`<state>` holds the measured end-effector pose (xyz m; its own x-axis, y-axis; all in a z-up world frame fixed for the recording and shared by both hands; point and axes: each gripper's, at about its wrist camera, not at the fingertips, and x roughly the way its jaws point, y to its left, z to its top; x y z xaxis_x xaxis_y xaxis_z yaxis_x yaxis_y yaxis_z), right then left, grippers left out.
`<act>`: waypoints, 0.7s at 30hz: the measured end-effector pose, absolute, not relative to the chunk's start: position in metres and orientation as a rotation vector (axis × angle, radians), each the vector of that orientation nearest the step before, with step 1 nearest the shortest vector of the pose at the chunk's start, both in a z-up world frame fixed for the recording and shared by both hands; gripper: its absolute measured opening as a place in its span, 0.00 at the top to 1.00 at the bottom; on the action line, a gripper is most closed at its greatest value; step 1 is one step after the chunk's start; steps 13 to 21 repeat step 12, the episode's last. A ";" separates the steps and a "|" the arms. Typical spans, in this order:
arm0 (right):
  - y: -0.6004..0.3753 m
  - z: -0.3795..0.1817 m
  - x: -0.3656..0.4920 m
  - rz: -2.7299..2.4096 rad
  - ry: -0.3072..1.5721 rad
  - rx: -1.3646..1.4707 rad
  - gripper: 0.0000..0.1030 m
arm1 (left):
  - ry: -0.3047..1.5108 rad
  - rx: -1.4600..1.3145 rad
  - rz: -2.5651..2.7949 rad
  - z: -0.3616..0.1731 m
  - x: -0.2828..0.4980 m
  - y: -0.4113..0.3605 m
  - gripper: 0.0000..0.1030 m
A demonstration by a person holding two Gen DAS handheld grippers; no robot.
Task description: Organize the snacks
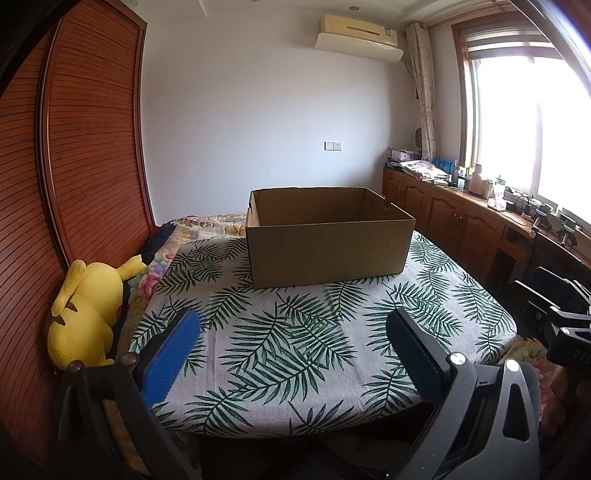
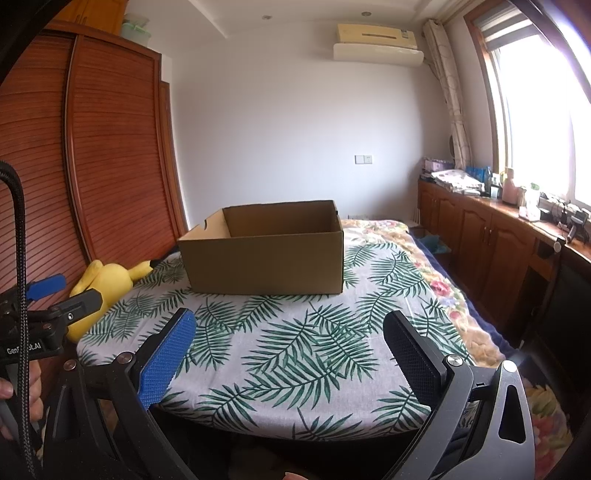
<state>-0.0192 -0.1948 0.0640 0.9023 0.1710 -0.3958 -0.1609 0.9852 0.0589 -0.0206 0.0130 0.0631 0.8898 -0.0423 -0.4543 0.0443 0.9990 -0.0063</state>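
An open-topped brown cardboard box [image 1: 328,238] sits in the middle of the left wrist view, resting on a white cloth printed with green palm leaves [image 1: 295,332] that covers the bench. What can be seen of the box's inside looks bare; no snack shows in either view.

The left gripper [image 1: 293,347] fills the bottom of its frame, jaws spread wide with nothing between them, one blue ribbed pad at lower left and one black pad at lower right, both short of the box.

In the right wrist view the right gripper [image 2: 290,349] is likewise spread and holds nothing, low over the near edge of the cloth.

A yellow plush toy [image 1: 86,314] lies at the left edge of the frame, beside the reddish slatted wooden wardrobe [image 1: 92,129]. A wall-mounted air conditioner [image 1: 358,35] hangs at upper right.
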 end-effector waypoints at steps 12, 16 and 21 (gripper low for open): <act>-0.195 0.063 -0.019 0.170 0.413 0.025 0.00 | 0.473 0.005 -0.048 0.063 -0.021 0.011 0.01; -0.195 0.063 -0.019 0.170 0.413 0.025 0.00 | 0.473 0.005 -0.048 0.063 -0.021 0.011 0.01; -0.195 0.063 -0.019 0.170 0.413 0.025 0.00 | 0.473 0.005 -0.048 0.063 -0.021 0.011 0.01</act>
